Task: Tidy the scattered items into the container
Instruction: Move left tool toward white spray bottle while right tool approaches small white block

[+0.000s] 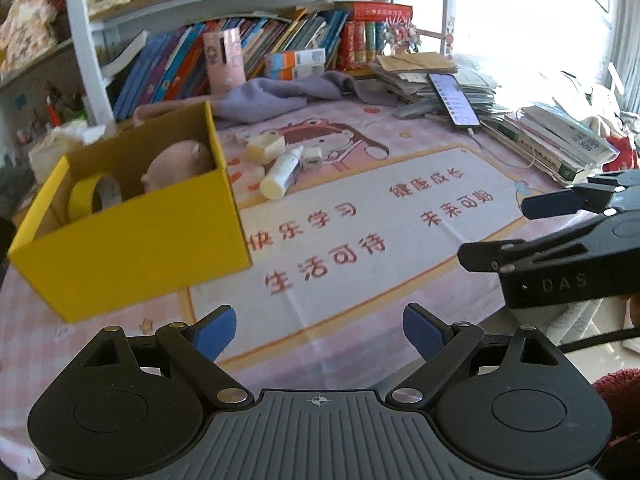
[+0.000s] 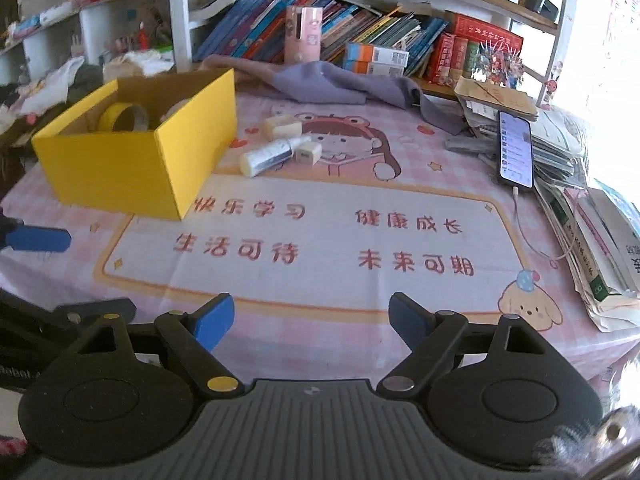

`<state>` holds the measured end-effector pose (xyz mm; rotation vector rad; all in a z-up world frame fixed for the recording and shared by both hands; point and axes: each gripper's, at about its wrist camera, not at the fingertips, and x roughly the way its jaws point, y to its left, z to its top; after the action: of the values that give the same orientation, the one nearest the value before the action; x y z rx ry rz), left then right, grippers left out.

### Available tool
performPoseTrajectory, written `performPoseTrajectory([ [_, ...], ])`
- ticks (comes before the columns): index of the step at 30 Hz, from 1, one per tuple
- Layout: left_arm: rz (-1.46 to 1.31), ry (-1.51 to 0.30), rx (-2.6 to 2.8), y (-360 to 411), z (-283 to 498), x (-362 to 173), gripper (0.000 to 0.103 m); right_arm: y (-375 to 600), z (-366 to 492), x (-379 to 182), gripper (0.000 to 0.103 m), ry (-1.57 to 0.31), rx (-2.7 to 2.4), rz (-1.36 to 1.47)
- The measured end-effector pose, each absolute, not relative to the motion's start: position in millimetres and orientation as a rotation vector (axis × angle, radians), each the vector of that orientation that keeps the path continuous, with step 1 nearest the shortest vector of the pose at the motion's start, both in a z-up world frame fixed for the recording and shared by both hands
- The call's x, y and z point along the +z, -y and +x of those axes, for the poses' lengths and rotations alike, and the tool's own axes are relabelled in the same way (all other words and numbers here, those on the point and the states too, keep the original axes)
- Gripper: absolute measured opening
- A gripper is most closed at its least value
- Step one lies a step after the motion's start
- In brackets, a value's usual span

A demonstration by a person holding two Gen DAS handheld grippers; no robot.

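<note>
A yellow cardboard box stands on the left of the table. Inside it lie a roll of yellow tape and a pink rounded toy. Just right of the box, three items lie loose on the cloth: a white tube bottle, a cream block and a small white cube. My left gripper is open and empty, low over the cloth. My right gripper is open and empty too, well short of the items.
A purple cloth lies behind the items. A lit phone on a cable rests on stacked books and papers along the right edge. A bookshelf backs the table. The printed tablecloth spreads between grippers and items.
</note>
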<state>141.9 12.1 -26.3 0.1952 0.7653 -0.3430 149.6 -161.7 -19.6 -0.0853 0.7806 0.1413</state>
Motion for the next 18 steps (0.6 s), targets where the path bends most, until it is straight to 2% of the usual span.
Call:
performPoseTrajectory([
  [7, 0.253, -0.712, -0.316, 10.1, 164.4, -23.2, 0.091, 174.1, 181.2, -21.2, 0.069, -0.762, 0.186, -0.066],
  [14, 0.268, -0.684, -0.261, 34.9, 204.7, -25.4, 0.091, 195.1, 228.7, -19.3, 0.062, -0.74, 0.231, -0.075],
  [18, 0.245, -0.722, -0.238, 49.2, 231.9, -28.2, 0.085, 209.4, 258.5, -20.6, 0.062, -0.741, 0.273, -0.075],
])
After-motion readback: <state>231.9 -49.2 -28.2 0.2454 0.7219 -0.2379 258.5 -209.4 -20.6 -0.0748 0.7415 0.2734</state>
